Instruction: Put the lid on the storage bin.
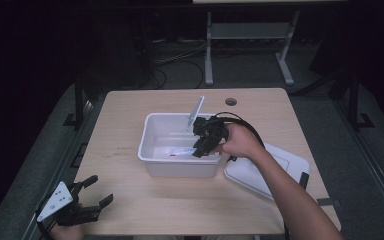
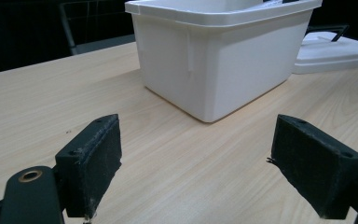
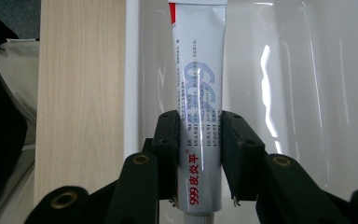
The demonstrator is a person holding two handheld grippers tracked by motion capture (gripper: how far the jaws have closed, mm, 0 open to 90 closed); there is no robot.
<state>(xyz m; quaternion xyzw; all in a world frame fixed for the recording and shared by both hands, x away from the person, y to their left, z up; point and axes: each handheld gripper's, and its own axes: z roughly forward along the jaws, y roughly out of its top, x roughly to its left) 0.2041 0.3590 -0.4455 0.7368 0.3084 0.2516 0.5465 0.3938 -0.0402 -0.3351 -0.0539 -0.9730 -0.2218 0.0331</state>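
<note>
Two grippers: right gripper (image 3: pixel 198 140) clamped on the tube (image 3: pixel 198 84); left gripper (image 2: pixel 196 158) wide open, holding nothing, over the table (image 2: pixel 177 177).
Tube place: inside the bin (image 1: pixel 152 145), low.
Tube axis: runs straight away from the jaws along the bin floor.
Right gripper view: printed "999" on the tube.
High view: lid (image 1: pixel 252 175) beside the bin.

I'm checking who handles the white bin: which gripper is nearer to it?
Right. The right gripper reaches inside the white bin, clamped on a tube. The left gripper rests open at the table's near left corner, well apart from the bin.
</note>
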